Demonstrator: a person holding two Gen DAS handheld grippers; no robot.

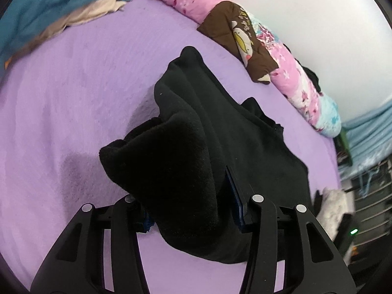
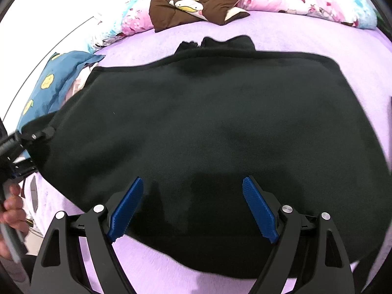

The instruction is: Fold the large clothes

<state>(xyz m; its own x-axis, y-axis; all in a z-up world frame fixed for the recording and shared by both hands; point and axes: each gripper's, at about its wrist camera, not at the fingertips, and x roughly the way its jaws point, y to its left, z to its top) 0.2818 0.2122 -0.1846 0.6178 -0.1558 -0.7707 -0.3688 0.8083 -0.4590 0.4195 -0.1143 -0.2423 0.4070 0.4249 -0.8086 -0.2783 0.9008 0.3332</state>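
Lifting a bunched fold of the one black fleece garment (image 1: 186, 152), the left gripper (image 1: 188, 203) is pinching cloth between its fingers, while the right gripper (image 2: 193, 205) is hovering with jaws spread wide over the near hem, holding nothing. Most of the garment is lying flat across the purple bedspread (image 1: 73, 112). I judge a fold-over is under way; the next move is calling for the left corner to be carried across and laid square, with the right one pinning or smoothing. Farther off, one brown duck-print cushion (image 2: 193, 7), one pink floral quilt (image 1: 294, 73) and one blue pillow (image 2: 46, 85) are resting along the edge.
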